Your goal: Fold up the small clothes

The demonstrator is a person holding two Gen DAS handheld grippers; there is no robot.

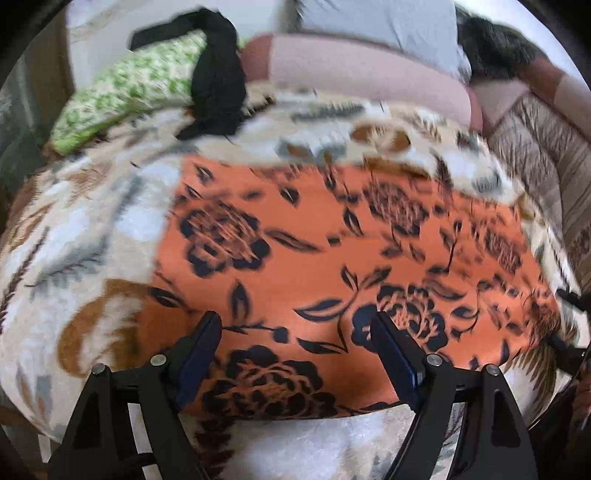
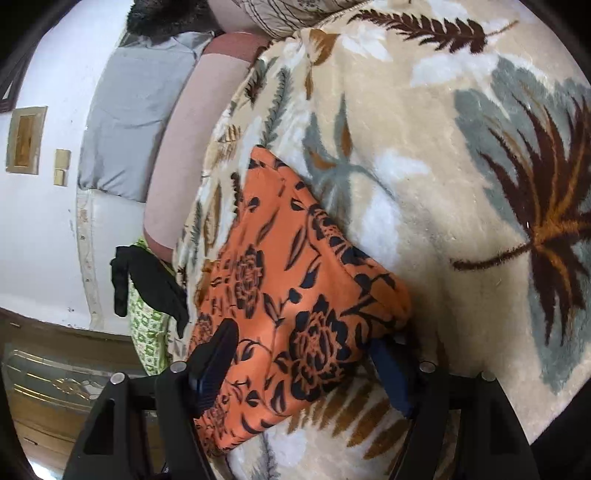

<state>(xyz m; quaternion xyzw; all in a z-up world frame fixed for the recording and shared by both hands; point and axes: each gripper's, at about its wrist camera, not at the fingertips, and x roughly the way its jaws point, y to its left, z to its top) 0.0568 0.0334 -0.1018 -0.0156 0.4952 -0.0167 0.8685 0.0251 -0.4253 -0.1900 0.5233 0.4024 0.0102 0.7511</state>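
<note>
An orange garment (image 1: 332, 266) with a black flower print lies spread flat on a beige leaf-patterned blanket (image 1: 81, 251). My left gripper (image 1: 295, 328) is open just above the garment's near edge, its two fingers spread wide over the cloth and nothing pinched between them. In the right wrist view the same orange garment (image 2: 288, 288) runs away from me. My right gripper (image 2: 304, 347) is open at its near end with the cloth lying between the fingers. The garment's bunched corner (image 2: 391, 310) hides the tip of the right-hand finger.
A black garment (image 1: 218, 81) is draped over a green-and-white pillow (image 1: 129, 92) at the far side. Behind them lie a pink bolster (image 1: 362, 70) and a grey pillow (image 1: 380, 22). A brown quilt (image 1: 535, 147) lies to the right. The white wall (image 2: 48, 229) borders the bed.
</note>
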